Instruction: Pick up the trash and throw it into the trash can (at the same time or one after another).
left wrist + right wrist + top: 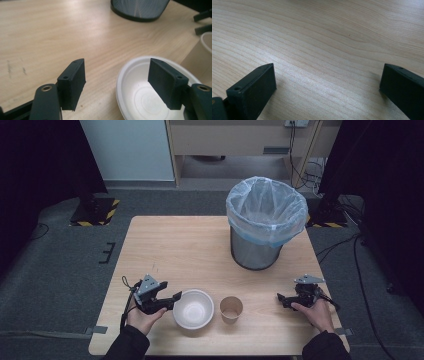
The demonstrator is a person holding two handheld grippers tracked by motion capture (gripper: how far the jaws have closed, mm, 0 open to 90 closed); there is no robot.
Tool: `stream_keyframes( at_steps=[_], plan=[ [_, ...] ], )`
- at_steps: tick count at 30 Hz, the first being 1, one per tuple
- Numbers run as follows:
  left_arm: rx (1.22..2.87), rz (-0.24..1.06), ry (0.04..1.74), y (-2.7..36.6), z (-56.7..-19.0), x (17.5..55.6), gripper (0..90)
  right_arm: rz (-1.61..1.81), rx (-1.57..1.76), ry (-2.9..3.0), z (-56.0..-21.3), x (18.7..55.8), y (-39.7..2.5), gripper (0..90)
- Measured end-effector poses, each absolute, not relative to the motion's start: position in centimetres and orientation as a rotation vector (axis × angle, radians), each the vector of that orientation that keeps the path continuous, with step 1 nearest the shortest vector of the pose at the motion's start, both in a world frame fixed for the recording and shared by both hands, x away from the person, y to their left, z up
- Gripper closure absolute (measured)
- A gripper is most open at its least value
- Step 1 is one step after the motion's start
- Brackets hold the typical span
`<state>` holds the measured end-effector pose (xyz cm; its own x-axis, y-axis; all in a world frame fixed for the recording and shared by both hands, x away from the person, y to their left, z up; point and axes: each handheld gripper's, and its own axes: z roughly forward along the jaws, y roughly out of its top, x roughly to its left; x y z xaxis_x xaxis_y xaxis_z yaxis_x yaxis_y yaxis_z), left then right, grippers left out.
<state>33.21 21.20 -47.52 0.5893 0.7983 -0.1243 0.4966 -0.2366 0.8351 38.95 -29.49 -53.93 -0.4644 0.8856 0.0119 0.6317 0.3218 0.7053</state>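
Left claw [176, 296] spread, one jaw over rim of white round paper bowl [193, 308]; brown paper cup [231, 309] at bowl's 3 o'clock. Right claw [281, 298] spread above light wooden worktop [175, 245].

L gripper [170, 298] low, fingers [72, 82] spread wide — R gripper [283, 298] same, both hand-held.

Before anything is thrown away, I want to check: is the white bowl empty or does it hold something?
Empty. The white bowl stands upright, and the left gripper view shows its bare white inside.
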Motion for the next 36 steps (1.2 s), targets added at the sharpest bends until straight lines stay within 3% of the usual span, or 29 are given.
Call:
stream_keyframes(
  at_steps=[16, 26, 36],
  plan=[
    [2.010, 0.239, 1.151, 19.9, -50.9, 34.4, 50.4, 0.924, 1.345, 2.218, -53.9, 38.9, -29.5, 0.8],
    [2.017, 0.190, 1.162, 19.6, -50.8, 34.3, 77.6, 0.924, 1.345, 2.219, -53.9, 38.9, -29.5, 0.8],
    [1.947, 0.181, 1.143, 19.3, -49.3, 33.9, 80.9, 0.924, 1.345, 2.219, -53.9, 38.9, -29.5, 0.8]
  ],
)
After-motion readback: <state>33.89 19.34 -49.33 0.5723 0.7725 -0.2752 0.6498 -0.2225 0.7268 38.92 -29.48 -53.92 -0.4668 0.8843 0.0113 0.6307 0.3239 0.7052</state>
